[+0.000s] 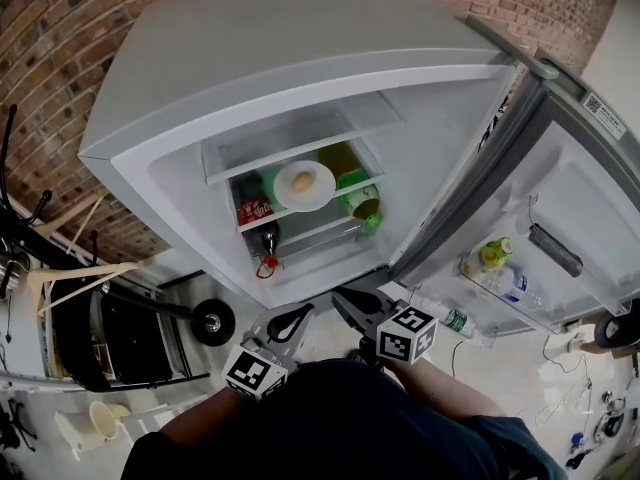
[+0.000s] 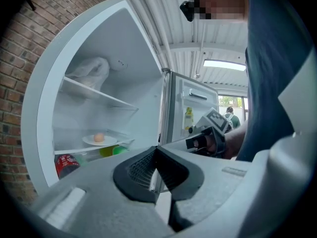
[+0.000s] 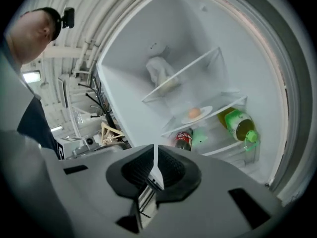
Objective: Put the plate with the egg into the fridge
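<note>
White plate [image 1: 304, 185] carrying a single egg [image 1: 302, 181] sits on a clear shelf [image 3: 225, 104] inside the open fridge [image 1: 200, 98], at the centre of the head view. Under that shelf lie a red-labelled dark bottle [image 1: 257, 213], towards the left, and a green-capped bottle [image 1: 360, 200], towards the right. The fridge door [image 1: 600, 218] stands swung wide at the right of the frame, with small bottles [image 1: 495, 266] in its lower rack. Both grippers are outside the cabinet, low in the centre of the frame and well apart from the plate. The left gripper [image 1: 303, 312] has its jaws brought together at the tips, with nothing between them. The right gripper [image 1: 340, 296], just beside it, has its jaws likewise drawn in to a thin slit and grips nothing. A crumpled pale bag [image 3: 159, 72] rests on the upper shelf of the cabinet. A brick wall [image 1: 60, 58] occupies the upper left of the frame, behind the fridge.
</note>
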Demonstrator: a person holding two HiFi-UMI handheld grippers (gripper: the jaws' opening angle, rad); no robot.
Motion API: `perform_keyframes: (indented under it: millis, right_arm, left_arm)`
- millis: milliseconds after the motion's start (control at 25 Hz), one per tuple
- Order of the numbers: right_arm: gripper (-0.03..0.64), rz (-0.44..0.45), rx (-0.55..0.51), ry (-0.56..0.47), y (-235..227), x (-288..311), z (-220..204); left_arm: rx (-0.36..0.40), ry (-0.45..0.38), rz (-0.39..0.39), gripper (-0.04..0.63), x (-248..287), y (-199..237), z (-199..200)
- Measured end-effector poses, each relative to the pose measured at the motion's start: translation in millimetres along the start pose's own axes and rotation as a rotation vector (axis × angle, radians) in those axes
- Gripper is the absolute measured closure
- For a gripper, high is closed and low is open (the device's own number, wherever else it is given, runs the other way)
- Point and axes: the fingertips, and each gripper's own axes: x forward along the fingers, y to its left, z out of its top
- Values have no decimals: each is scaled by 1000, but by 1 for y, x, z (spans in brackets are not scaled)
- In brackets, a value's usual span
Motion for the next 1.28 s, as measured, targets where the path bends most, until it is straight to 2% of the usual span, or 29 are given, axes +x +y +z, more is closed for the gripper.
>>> perform_keyframes:
  millis: [240,440,560,720,1280]
  right_arm:
    - [598,-48,-268,-14,17,-3,-1]
    - [604,-76,-388,-17,24,-3,-2]
    - [606,-78,-408,-26,26,-4,-1]
    - [606,-74,-424,-32,28,-5,-1]
    - [606,-80,-440,-26,29,-9,-2]
  left_arm:
    - [32,19,-15,591,-1,-2,-5]
    - [0,7,-8,591,-1,-2,-3]
    - [-1,5,-6,591,-1,-3,-2]
    - [34,24,-10,591,-3,-3,-4]
    - [21,18,-1,591,-5,-6,-3]
